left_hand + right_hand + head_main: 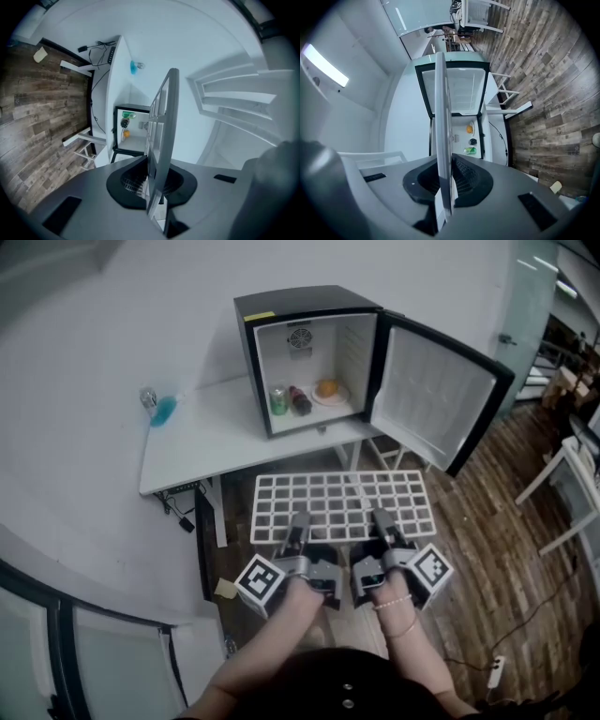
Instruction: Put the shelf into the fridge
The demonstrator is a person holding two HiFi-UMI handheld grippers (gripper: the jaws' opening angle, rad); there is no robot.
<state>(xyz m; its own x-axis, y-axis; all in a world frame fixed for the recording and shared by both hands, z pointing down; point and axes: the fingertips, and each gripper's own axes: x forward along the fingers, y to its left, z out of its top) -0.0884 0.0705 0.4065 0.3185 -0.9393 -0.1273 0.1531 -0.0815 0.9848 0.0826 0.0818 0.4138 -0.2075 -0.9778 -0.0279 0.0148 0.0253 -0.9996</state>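
Two tongs (left tongs (298, 523), right tongs (382, 519)) clamped on one shelf (342, 491); one open fridge (309, 299).

A white counter (202, 442) stood against the wall on a wood-plank floor (487, 549). A black mini fridge (302, 301) sat on its right part with the door open, and a small bottle of blue liquid (161, 410) lay near its left end. On the fridge's floor were a green can (278, 400), a dark drink container (300, 401) and a plate (343, 396) holding something orange.

The orange item (327, 388) inside the fridge (300, 302) is too small to identify.
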